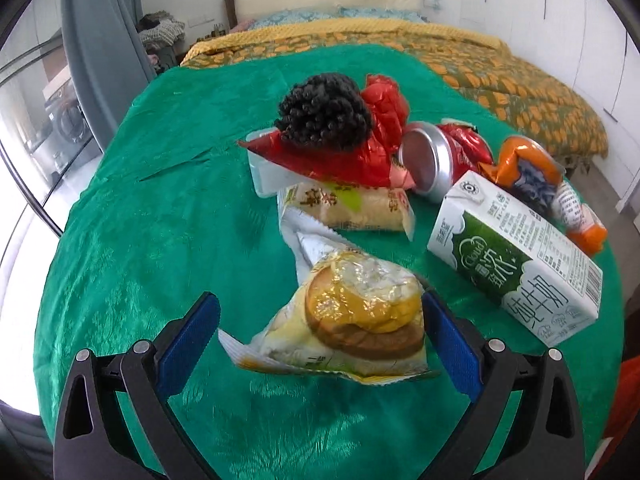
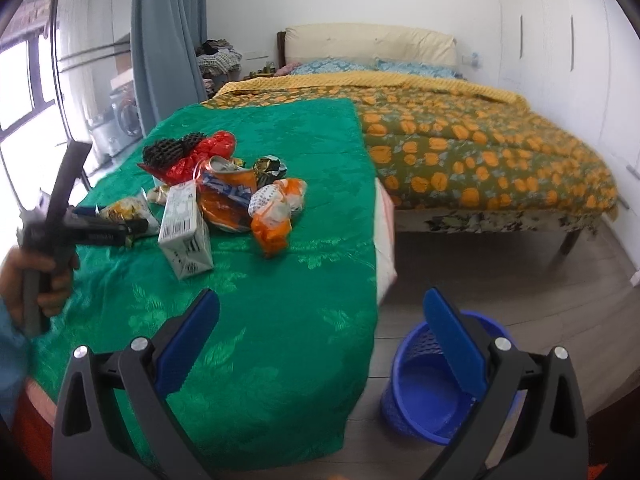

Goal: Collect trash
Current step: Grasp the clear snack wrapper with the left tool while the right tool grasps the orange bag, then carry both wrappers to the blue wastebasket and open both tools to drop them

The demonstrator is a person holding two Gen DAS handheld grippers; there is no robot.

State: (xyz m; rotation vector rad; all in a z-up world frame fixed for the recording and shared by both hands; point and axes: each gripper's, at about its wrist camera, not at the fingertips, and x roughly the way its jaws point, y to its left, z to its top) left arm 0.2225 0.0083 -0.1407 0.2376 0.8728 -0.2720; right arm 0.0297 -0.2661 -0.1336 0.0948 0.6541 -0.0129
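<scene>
A pile of trash lies on the green-clothed table (image 1: pixel 132 248). Nearest is a yellow cake wrapper (image 1: pixel 352 320), lying between the blue fingers of my open left gripper (image 1: pixel 320 308); its right edge is close to the right finger (image 1: pixel 452 344), while the left finger stands apart. Behind it are a green-and-white milk carton (image 1: pixel 516 264), a red can (image 1: pixel 436 156) on its side, a red plastic bag (image 1: pixel 384 120), a black foam net (image 1: pixel 324 112) and an orange wrapper (image 1: pixel 532 172). My right gripper (image 2: pixel 322 300) hangs open and empty over the table's right edge, near a blue bin (image 2: pixel 432 380).
The blue bin stands on the wood floor just right of the table (image 2: pixel 300 280). A bed (image 2: pixel 480 140) with an orange-patterned quilt lies behind. A hand (image 2: pixel 44 276) holds the left gripper at the table's left side. A grey curtain (image 2: pixel 168 40) hangs at the back left.
</scene>
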